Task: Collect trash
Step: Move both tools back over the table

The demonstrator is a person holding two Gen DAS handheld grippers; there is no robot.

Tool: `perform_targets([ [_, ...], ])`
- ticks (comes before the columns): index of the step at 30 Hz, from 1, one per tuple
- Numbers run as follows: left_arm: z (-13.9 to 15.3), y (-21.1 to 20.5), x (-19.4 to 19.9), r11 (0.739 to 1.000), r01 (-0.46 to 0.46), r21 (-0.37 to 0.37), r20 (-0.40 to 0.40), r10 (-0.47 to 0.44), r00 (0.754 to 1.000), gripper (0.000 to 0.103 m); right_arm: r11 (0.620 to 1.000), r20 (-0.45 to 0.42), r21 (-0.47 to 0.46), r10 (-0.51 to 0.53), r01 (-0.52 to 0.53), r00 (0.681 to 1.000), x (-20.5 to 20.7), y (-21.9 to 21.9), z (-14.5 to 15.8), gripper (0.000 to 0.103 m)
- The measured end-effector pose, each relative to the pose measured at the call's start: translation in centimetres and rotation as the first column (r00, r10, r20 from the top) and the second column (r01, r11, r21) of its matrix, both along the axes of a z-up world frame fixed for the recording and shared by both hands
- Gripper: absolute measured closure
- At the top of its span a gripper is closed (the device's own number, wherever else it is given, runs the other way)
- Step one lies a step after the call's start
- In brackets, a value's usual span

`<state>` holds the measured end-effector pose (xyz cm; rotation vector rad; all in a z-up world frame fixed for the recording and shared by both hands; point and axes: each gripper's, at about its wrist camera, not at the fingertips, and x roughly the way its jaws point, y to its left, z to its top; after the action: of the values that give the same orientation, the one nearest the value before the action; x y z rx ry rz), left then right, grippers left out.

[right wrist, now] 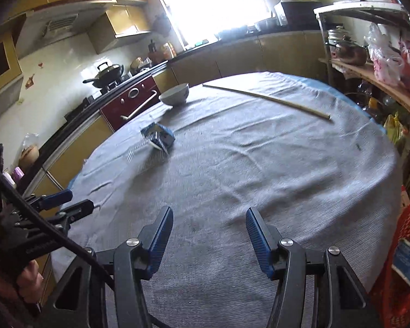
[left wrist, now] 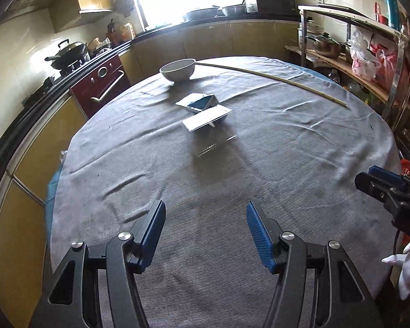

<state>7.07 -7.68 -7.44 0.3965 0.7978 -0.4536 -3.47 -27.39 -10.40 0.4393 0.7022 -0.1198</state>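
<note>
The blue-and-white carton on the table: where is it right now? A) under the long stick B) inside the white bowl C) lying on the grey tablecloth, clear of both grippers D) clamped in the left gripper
C: the carton lies on the grey tablecloth just in front of the white bowl, while the left gripper and right gripper are both open and empty, well short of it.

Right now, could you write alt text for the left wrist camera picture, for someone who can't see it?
An open left gripper hovers over a round table under a grey cloth, its blue-padded jaws spread and empty. Farther along lie a crumpled carton, a white bowl and a long thin stick; the right gripper pokes in from the right.
</note>
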Motion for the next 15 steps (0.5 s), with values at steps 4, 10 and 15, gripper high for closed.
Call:
perform_targets([
  [4, -0.9, 1.3, 0.6, 1.000, -0.022, -0.015, -0.030, 0.022, 0.999, 0.041, 1.000, -0.038, -0.003, 0.015, -0.015, 0.999, 0.8, 0.8, -1.1, 0.044],
  [10, -2.2, 2.7, 1.1, 0.999, -0.044, -0.017, -0.052, 0.043, 0.998, 0.041, 0.999, -0.076, -0.034, 0.028, -0.031, 0.997, 1.4, 1.8, -1.8, 0.044],
  [15, -3.3, 3.5, 1.4, 0.998, -0.056, -0.025, -0.071, 0.055, 0.996, 0.041, 0.999, -0.094, -0.030, 0.018, -0.021, 0.995, 1.5, 1.6, -2.3, 0.044],
])
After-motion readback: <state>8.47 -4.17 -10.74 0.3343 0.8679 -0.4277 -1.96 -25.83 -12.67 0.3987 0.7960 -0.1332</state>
